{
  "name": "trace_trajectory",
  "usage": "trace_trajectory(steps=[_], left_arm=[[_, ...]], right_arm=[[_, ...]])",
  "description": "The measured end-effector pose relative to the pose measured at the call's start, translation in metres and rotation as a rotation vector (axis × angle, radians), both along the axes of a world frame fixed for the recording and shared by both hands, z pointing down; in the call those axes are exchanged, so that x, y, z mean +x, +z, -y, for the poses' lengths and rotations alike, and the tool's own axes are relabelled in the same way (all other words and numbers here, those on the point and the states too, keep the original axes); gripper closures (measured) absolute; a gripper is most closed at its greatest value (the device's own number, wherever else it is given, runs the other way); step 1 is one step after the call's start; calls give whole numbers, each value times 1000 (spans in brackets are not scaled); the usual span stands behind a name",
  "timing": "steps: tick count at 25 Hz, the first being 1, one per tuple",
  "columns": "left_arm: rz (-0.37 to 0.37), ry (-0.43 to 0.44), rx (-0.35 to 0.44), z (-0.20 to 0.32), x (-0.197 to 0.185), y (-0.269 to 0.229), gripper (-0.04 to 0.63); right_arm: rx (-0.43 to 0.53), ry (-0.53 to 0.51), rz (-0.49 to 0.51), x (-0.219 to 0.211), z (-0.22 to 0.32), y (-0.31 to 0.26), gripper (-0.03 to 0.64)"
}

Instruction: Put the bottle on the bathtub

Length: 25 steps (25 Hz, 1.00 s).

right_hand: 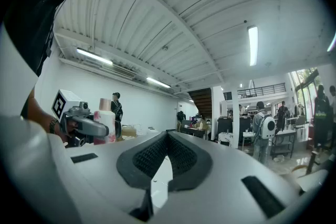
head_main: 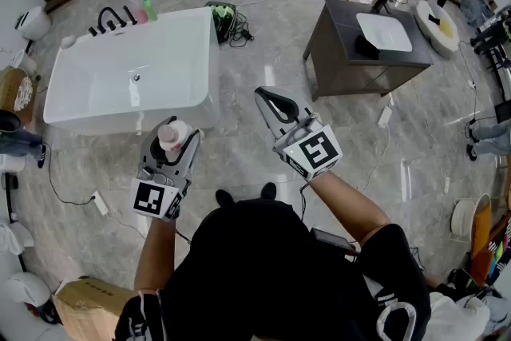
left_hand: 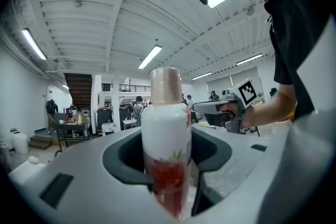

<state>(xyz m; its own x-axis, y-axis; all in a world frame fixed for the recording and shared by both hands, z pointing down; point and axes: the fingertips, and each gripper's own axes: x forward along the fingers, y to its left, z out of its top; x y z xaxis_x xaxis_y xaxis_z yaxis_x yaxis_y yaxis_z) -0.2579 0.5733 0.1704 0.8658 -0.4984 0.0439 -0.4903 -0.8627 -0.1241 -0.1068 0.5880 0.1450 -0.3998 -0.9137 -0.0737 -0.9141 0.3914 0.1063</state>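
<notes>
A white bottle (head_main: pixel 172 137) with a pink cap and red flower print stands upright between the jaws of my left gripper (head_main: pixel 169 146), which is shut on it, near the front wall of the white bathtub (head_main: pixel 132 76). The same bottle (left_hand: pixel 167 139) fills the middle of the left gripper view, clamped low on its body. My right gripper (head_main: pixel 275 104) is held to the right of the tub, pointing up, its jaws shut with nothing in them. In the right gripper view the jaws (right_hand: pixel 165 160) meet, and the bottle (right_hand: pixel 107 124) shows at the left.
Black taps (head_main: pixel 112 18) and a green and pink bottle (head_main: pixel 146 9) sit at the tub's far rim. A dark vanity (head_main: pixel 363 52) with a white basin stands at the right. Cables and a power strip (head_main: pixel 101 204) lie on the marble floor. People stand at the back.
</notes>
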Motion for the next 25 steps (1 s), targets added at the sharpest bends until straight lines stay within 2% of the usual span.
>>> trace_trajectory(steps=[6, 13, 19, 22, 25], left_arm=[[2, 8, -3, -3, 5, 1, 371], [4, -5, -6, -3, 11, 4, 371], [2, -44, -15, 7, 20, 8, 371], [-18, -60, -12, 14, 32, 8, 371], [1, -87, -13, 24, 46, 13, 371]], right_arm=[[-1, 1, 8, 4, -5, 1, 607], [24, -19, 78, 18, -12, -5, 607], [35, -53, 23, 37, -22, -2, 607], [25, -56, 20, 59, -25, 3, 606], [20, -49, 20, 83, -25, 8, 606]])
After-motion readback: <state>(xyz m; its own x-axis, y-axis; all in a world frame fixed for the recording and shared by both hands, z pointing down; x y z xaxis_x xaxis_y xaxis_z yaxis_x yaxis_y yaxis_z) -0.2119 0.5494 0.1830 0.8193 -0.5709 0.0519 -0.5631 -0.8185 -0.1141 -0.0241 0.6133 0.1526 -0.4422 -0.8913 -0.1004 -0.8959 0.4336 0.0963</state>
